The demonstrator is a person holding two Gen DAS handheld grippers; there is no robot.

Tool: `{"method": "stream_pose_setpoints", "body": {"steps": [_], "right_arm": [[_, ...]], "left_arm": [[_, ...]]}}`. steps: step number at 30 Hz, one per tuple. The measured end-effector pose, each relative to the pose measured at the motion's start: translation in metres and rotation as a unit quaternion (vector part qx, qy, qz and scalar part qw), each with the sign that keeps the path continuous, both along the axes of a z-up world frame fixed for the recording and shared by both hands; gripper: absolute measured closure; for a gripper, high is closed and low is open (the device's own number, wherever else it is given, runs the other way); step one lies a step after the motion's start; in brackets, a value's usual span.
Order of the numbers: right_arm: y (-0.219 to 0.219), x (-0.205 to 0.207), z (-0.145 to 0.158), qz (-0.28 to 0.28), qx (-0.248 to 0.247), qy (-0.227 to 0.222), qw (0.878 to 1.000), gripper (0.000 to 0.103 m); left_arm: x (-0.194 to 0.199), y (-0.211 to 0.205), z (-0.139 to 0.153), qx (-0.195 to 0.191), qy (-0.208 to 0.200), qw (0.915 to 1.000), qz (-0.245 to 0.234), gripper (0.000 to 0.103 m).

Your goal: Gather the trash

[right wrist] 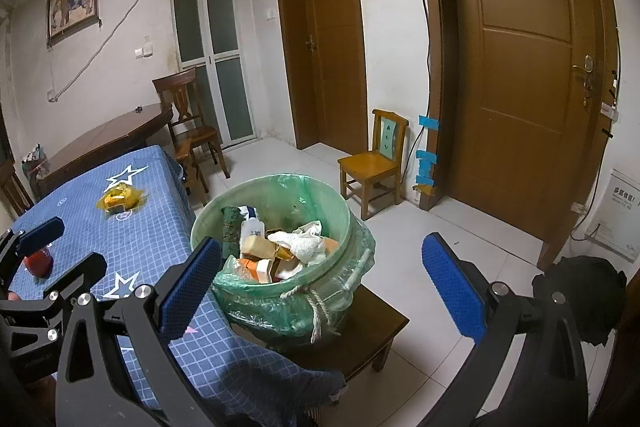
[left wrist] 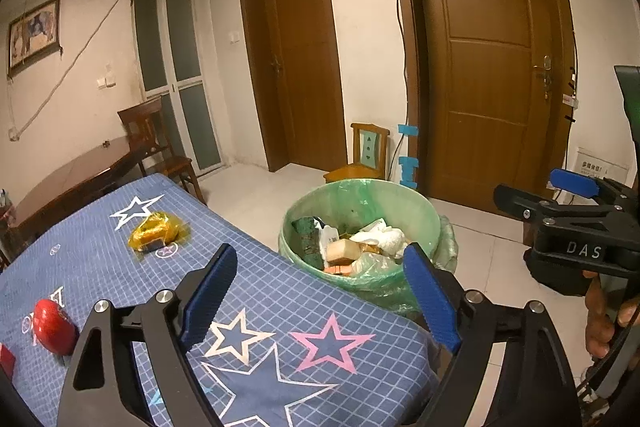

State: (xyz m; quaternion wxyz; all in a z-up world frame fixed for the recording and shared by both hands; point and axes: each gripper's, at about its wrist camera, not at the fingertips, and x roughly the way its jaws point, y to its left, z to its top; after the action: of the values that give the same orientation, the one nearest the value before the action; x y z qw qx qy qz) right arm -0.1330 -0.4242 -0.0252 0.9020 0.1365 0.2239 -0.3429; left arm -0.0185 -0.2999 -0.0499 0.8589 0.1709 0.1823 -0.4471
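A bin with a green liner stands beside the table, holding paper, boxes and wrappers. On the blue star-patterned tablecloth lie a crumpled yellow wrapper and a round red object. My left gripper hovers over the table's near corner, open, nothing between its blue pads. My right gripper is held in front of the bin, jaws wide and empty. A hand grips its handle.
The bin rests on a low dark stool. A small yellow chair stands by the wall between two brown doors. A dark wooden table and chair sit behind. A black bundle lies on the tiles at right.
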Motion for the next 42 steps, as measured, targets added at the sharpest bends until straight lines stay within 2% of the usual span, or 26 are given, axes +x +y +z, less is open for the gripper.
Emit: {"method": "stream_pose_setpoints", "body": {"steps": [2, 6, 12, 19, 24, 30, 34, 37, 42], "right_arm": [[-0.001, 0.002, -0.001, 0.000, 0.001, 0.001, 1.000, 0.006], [-0.002, 0.003, -0.002, -0.002, 0.005, 0.001, 1.000, 0.006], [-0.002, 0.006, -0.004, 0.001, 0.005, 0.005, 1.000, 0.006], [-0.003, 0.004, -0.005, -0.003, 0.009, 0.006, 1.000, 0.006], [-0.004, 0.003, -0.006, -0.005, 0.011, 0.004, 1.000, 0.006], [-0.005, 0.003, -0.006, -0.005, 0.012, 0.004, 1.000, 0.006], [-0.005, 0.003, -0.007, -0.006, 0.013, 0.004, 1.000, 0.006], [-0.004, 0.003, -0.007, -0.006, 0.014, 0.003, 1.000, 0.006], [-0.004, 0.002, -0.007, -0.008, 0.014, 0.004, 1.000, 0.006]], "left_arm": [[0.000, -0.001, -0.001, 0.004, -0.001, 1.0000, 0.003, 0.017], [0.005, -0.007, -0.004, 0.030, 0.024, 0.9992, -0.015, 0.017], [0.013, -0.004, -0.004, 0.022, 0.043, 0.9987, -0.016, 0.012], [0.011, -0.004, -0.003, 0.016, 0.037, 0.9991, -0.008, 0.006], [0.012, -0.001, 0.001, 0.010, 0.028, 0.9994, 0.015, 0.005], [0.015, 0.002, 0.005, 0.014, 0.045, 0.9982, 0.038, 0.005], [0.002, 0.012, 0.009, -0.007, 0.014, 0.9992, 0.036, 0.005], [-0.005, 0.007, 0.009, 0.009, -0.011, 0.9992, 0.038, 0.005], [-0.005, 0.002, 0.008, 0.023, 0.000, 0.9990, 0.038, 0.005]]}}
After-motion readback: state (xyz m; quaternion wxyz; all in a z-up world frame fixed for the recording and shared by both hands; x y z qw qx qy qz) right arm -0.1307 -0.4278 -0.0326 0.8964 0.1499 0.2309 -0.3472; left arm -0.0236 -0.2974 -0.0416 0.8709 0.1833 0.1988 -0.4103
